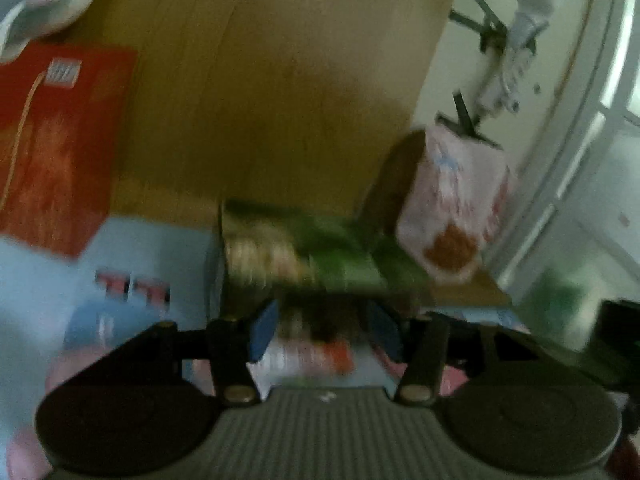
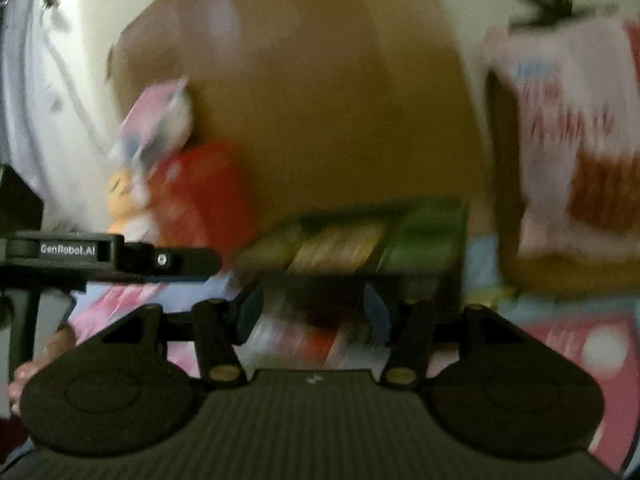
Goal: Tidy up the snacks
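Note:
Both views are blurred by motion. In the left wrist view a green snack box [image 1: 304, 252] lies in front of my left gripper [image 1: 324, 332], whose blue-padded fingers [image 1: 262, 332] stand apart with a dark packet edge between them. A pink-white snack bag [image 1: 456, 204] stands to the right and a red box [image 1: 60, 140] to the left. In the right wrist view my right gripper [image 2: 314, 314] stands apart around the near end of the green box [image 2: 360, 240]. The pink-white bag [image 2: 576, 140] stands at the right, a red bag [image 2: 200, 192] at the left. The other gripper's black body [image 2: 108, 254] shows at the left.
A large brown cardboard panel [image 1: 280, 80] stands behind everything. Pink and light-blue packets [image 1: 132, 280] lie on the surface near the grippers. A white wall with a lamp fitting [image 1: 528, 12] and a window frame [image 1: 592, 128] are at the right. A red-pink packet [image 2: 580, 344] lies low right.

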`<state>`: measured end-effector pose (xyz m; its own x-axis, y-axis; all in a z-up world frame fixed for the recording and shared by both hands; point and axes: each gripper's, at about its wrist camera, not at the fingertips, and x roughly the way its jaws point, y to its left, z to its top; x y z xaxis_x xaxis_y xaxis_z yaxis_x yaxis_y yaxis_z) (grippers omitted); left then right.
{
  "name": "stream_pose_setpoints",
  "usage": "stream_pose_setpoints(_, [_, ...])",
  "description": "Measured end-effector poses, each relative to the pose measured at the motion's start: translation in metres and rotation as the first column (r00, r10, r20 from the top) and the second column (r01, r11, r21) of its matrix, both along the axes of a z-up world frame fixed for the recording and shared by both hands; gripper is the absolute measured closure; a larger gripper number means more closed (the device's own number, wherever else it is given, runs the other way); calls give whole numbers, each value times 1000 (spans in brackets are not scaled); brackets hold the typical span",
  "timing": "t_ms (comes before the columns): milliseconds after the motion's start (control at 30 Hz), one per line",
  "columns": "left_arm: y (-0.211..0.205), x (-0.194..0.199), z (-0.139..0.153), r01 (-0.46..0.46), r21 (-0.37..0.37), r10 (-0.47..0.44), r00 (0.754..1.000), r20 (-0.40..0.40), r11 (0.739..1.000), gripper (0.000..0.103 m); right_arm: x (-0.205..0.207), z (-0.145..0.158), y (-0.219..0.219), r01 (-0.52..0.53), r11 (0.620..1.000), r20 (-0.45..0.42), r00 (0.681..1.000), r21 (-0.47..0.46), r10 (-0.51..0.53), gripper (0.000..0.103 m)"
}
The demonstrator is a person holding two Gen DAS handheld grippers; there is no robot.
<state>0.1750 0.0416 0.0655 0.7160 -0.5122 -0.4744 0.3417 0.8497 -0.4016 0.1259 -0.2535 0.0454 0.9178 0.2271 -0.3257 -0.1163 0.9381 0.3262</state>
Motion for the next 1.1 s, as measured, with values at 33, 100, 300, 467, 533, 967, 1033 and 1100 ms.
stream_pose_setpoints(33, [2,-9,-7,8,-15,-8,1000,-18,1000,54,-5,-8,6,-42,999,-30,999,0,42,44])
stream_pose_setpoints(100, [7,-24,-19,1,-49,-4,999,-55,999,54,-10,-18,22,-112,993,-66,992,-46,109,43])
stream_pose_setpoints(300, [21,-48,-40,-46,-120,28,988,-150,992,54,17,-29,57,-174,944,-156,979,-281,134,36])
stream_pose_setpoints(467, [23,-73,-38,-41,-114,25,990,-142,993,54,2,-27,40,-121,945,-157,985,-303,76,48])
stream_pose_setpoints(533, [19,-84,-40,-30,-111,13,989,-150,993,54,-10,-32,29,-67,947,-164,986,-315,15,49])
stream_pose_setpoints(967, [3,-158,-62,68,-97,-85,979,-185,993,51,-159,-46,106,-210,882,-100,978,-423,184,48])
stream_pose_setpoints(1033, [8,-170,-61,59,-98,-76,981,-179,993,51,-157,-48,131,-249,854,-80,968,-457,239,48])
stream_pose_setpoints(1100, [15,-181,-61,47,-101,-64,983,-172,994,51,-153,-49,148,-288,833,-66,954,-472,292,46])
